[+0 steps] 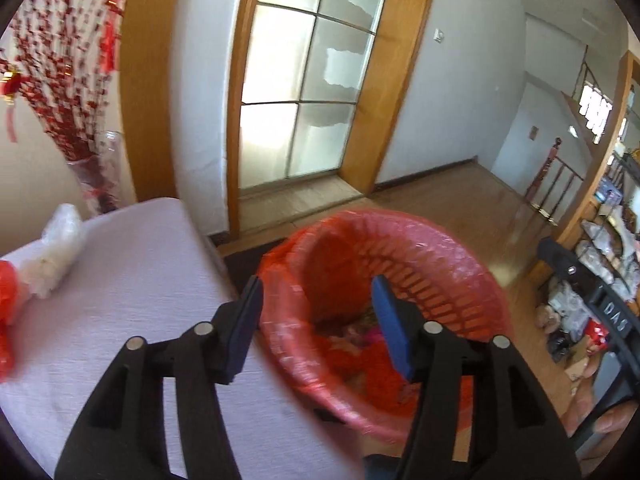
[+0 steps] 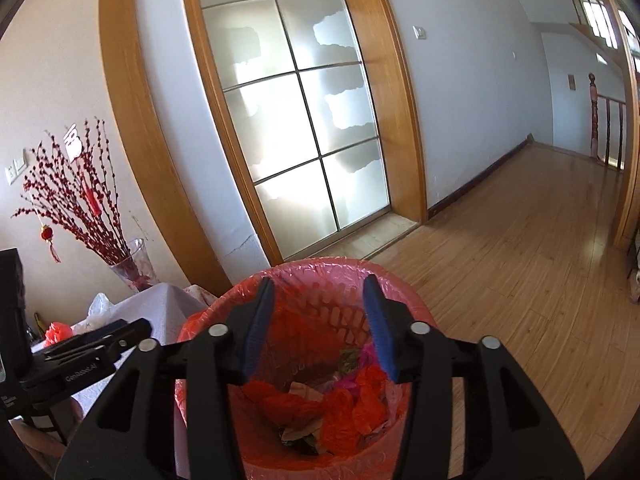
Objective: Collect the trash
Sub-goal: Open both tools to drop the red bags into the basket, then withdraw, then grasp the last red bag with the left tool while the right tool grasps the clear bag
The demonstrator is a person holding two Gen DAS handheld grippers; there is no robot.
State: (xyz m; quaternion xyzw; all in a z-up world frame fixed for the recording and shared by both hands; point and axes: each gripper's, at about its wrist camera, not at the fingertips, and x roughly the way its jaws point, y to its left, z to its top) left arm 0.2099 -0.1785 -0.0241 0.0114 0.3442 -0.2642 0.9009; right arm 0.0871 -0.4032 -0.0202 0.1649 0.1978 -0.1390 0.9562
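Where trash (image 2: 320, 404) fills bin (image 2: 400, 280), right gripper (image 2: 318, 326) gapes above

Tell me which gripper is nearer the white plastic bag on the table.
Left. The left gripper hangs open at the table edge, the white plastic bag just beyond it; the right gripper is open over the trash bin, farther off.

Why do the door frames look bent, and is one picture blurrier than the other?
Both views curve straight lines, a fisheye effect: the wooden frosted-glass door bows. The left wrist view is smeared, blurring the red-lined plastic trash basket and white crumpled plastic bag; the right wrist view is sharper, with glare on the glass.
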